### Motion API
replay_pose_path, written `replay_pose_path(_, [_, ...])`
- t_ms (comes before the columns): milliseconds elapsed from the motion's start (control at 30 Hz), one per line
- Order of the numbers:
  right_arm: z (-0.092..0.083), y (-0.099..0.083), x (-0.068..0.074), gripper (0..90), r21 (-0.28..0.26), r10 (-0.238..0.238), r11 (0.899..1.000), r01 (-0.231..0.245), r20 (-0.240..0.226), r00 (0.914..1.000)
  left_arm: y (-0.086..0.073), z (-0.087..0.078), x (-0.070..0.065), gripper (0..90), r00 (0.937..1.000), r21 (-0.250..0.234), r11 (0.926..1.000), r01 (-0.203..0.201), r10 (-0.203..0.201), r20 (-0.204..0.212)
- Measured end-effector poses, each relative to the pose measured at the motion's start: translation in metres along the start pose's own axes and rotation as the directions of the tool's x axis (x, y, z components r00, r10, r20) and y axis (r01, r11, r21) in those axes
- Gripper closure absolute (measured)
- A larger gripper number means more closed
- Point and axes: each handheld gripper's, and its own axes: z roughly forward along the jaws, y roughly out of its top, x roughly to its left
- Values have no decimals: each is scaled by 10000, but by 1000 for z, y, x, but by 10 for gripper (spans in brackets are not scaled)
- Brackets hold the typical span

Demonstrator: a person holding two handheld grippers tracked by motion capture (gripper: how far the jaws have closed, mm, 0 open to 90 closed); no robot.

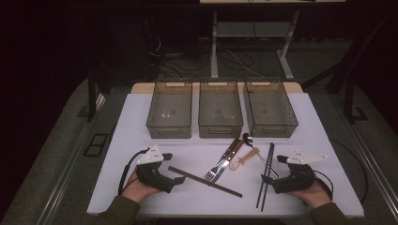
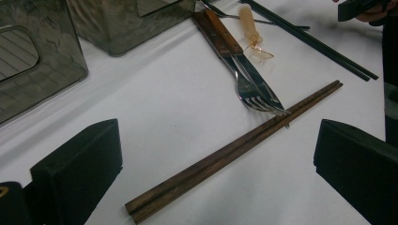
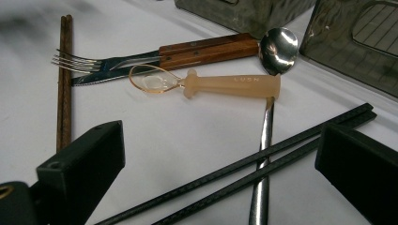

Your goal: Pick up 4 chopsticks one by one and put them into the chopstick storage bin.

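Both grippers rest on the table [image 1: 141, 117], one in each of my hands, nothing held.

Left gripper [image 1: 179, 179]: jaws wide apart, empty. The brown chopsticks [image 2: 234, 150] lie just ahead of it on the table, running diagonally through the gap between the jaws in the left gripper view, near end close to the left jaw, far end up and to the right. Pads not touching them. Past their far end sit the fork [image 2: 244, 86] and knife [image 2: 256, 77], side by side, wooden handles pointing away from me; the tips reach the chopsticks. Beyond those, the small amber spoon [image 2: 253, 35]. Three bins [image 1: 220, 110] stand in a row at the far side, the nearest one up and left of this gripper.

Right gripper [image 1: 265, 182]: jaws wide apart too, empty. The black chopsticks [image 3: 263, 168] lie just in front of it, crossing between the jaws from lower left to upper right, clear of the pads. The metal spoon [image 3: 277, 51] runs straight ahead, handle passing under the black pair, bowl at the far end near the bins. The amber spoon lies across ahead, its thick end over the metal handle. Fork and knife sit beyond it; the brown chopsticks are far left.
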Motion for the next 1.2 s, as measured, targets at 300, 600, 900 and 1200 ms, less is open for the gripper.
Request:
replay_pose_path(300, [-2, 1, -2, 16, -63, 124, 9999, -124, -38, 9999, 2, 0, 3, 56, 10000, 43, 10000, -44, 44, -86])
replay_pose_path(600, [-4, 1, -3, 16, -62, 249, 9997, -250, -106, 9996, 5, 2, 6, 199, 9999, 176, 9998, -80, 82, -127])
replay_pose_path(900, [-4, 2, -4, 16, -105, 249, 9996, -251, -187, 9995, 11, 9, 11, 350, 9995, 575, 9980, -271, 280, -147])
replay_pose_path(1200, [-5, 1, -4, 16, -89, 330, 9994, -331, -95, 9994, 17, 23, 22, 612, 9985, 1227, 9919, -322, 373, -395])
